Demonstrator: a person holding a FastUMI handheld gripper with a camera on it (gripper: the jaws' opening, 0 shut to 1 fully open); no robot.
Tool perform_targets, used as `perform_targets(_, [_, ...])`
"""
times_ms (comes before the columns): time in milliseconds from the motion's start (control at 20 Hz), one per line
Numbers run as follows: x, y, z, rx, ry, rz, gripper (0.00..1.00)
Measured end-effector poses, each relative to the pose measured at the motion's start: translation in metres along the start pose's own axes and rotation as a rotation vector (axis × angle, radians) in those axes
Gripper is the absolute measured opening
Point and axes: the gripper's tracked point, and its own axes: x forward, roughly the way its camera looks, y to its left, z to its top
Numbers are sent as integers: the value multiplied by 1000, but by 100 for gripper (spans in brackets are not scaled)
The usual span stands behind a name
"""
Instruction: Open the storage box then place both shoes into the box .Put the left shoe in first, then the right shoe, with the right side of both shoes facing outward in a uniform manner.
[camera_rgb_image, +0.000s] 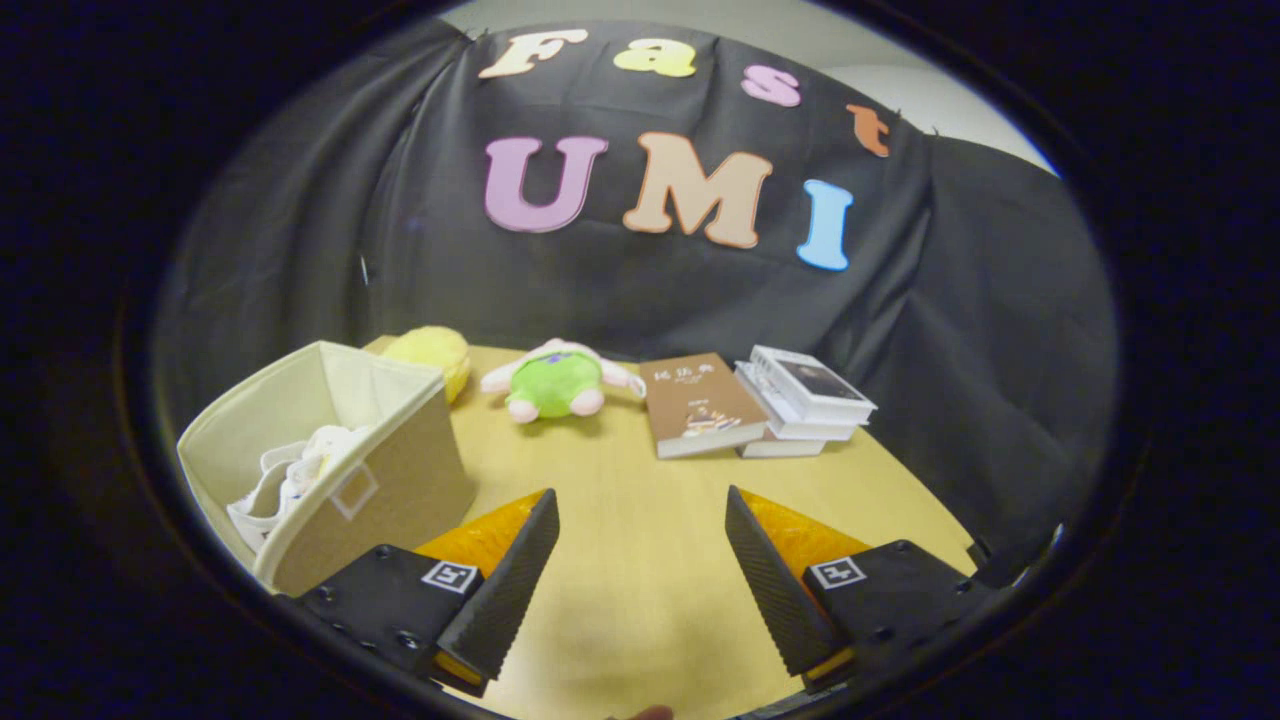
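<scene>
While the hand-held gripper (640, 530) hangs over bare bench (640, 600) with its fingers spread wide and nothing between them, we read the task as near its end. The storage box (330, 460), a beige fabric bin, stands just ahead of the left finger with its top open, so the opening step looks done. Inside it we see white shoe material (285, 475) with laces lying toward the near wall. It looks like more than one shoe stacked together, but we cannot tell for certain whether both are in, nor which side faces outward. No shoe lies on the bench that we can see, so we judge both placed.

Beyond the fingers, well apart from the box: a yellow plush (430, 355) behind the box's far corner, a green plush toy (560, 385), a brown book (700, 405), and a stack of white books (805, 400) touching it. Remaining, if anything: checking shoe orientation, which is hidden from here.
</scene>
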Motion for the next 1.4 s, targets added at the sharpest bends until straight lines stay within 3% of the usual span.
perform_targets(250, [-1, -48, 18, 69, -264, 18, 100])
perform_targets(550, [-17, -55, -8, 123, -365, 50, 100])
perform_targets(1400, [-37, -65, -19, 164, -338, 56, 100])
